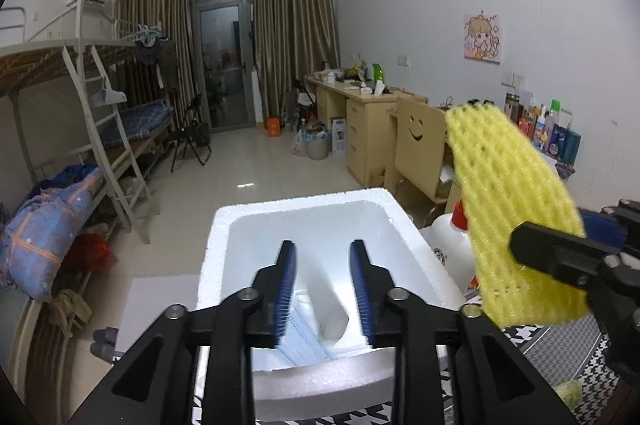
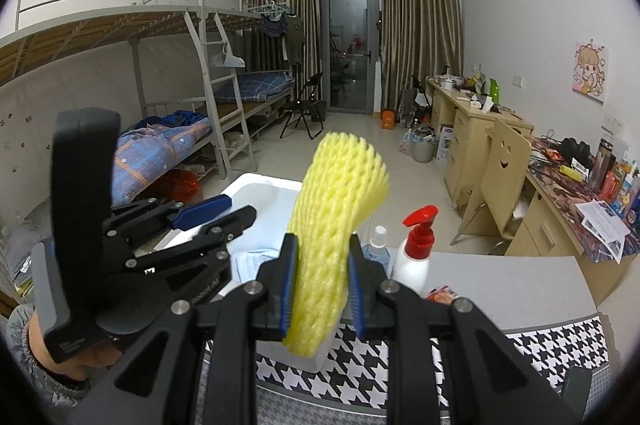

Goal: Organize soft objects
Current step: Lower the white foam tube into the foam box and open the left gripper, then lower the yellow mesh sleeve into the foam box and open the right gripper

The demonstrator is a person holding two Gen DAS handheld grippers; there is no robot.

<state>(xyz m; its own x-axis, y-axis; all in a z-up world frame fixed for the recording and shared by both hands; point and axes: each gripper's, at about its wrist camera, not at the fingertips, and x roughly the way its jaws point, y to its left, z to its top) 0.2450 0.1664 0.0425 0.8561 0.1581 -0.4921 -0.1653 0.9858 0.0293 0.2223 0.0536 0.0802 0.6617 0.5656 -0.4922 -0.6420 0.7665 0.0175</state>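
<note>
The yellow foam net is pinched between the 2 blue-padded fingers of the right gripper, which are closed against its lower half; the net stands nearly upright, its upper part rising clear of the jaws and leaning slightly to the right. In the left wrist view the same net is seen to the right of the white foam box, held in the air by the right gripper.

The left gripper is held with its fingers parted and nothing between them; the tips are poised above the open box. Inside the box, a pale blue face mask and a white soft sheet are seen lying on the bottom, below the parted fingers.

In the right wrist view the left gripper is seen at the left, over the box. Just beside the box, a white bottle with a red pump and a clear bottle are stood on the table. A black-and-white houndstooth cloth is spread over the near part of the table, under the box.
</note>
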